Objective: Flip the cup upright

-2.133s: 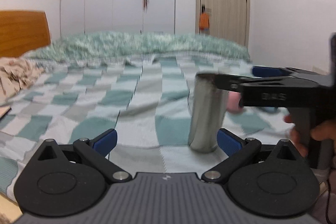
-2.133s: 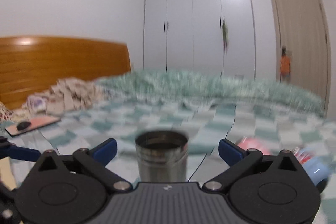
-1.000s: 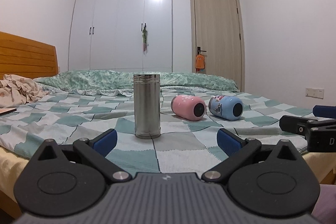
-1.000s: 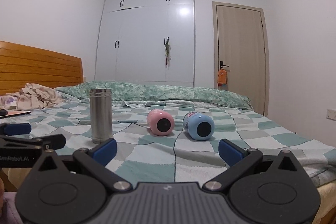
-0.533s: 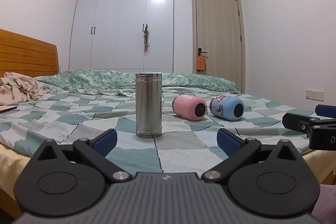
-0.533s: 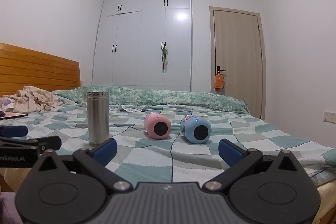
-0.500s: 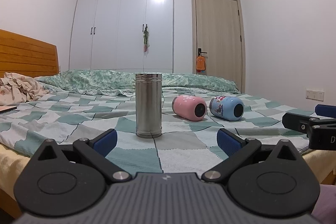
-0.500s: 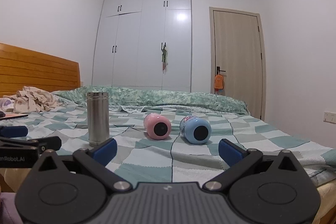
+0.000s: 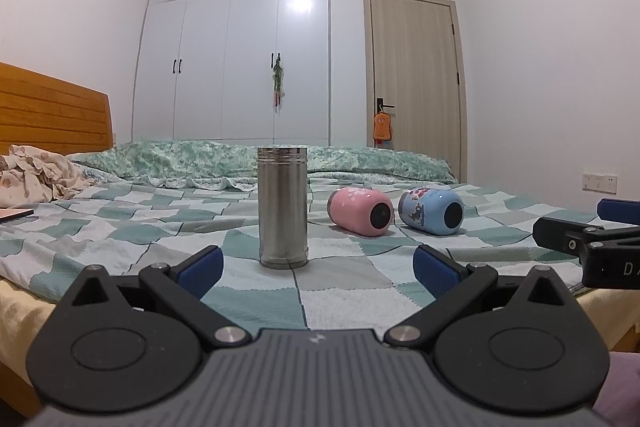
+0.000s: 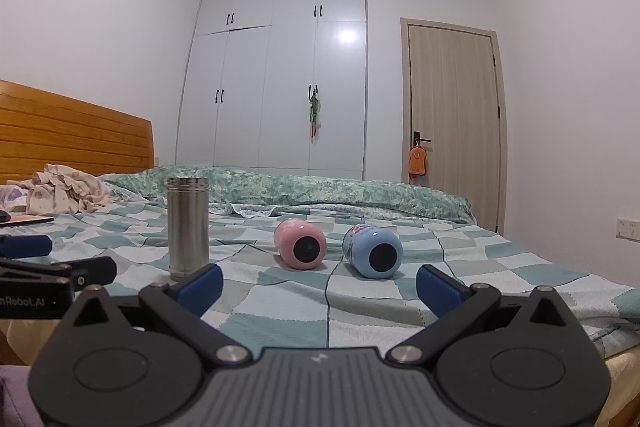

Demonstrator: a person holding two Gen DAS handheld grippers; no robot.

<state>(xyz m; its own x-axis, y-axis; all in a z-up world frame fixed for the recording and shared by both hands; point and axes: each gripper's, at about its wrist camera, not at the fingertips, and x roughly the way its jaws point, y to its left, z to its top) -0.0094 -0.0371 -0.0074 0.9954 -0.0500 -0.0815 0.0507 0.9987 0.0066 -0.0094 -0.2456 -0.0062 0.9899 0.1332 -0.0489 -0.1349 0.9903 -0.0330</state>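
A steel cup stands upright on the checked bedspread; it also shows in the right wrist view. A pink cup and a blue cup lie on their sides to its right, mouths facing me; they also show in the right wrist view as the pink cup and the blue cup. My left gripper is open and empty, short of the steel cup. My right gripper is open and empty, short of the lying cups.
The bed has a wooden headboard at left and crumpled clothes with a flat pad near it. A white wardrobe and a door stand behind. The bed's front edge lies just under both grippers.
Two seconds ago the right gripper was at the steel cup over the bed. Both grippers have since drawn back to the bed's front edge. In the last half second almost nothing moved.
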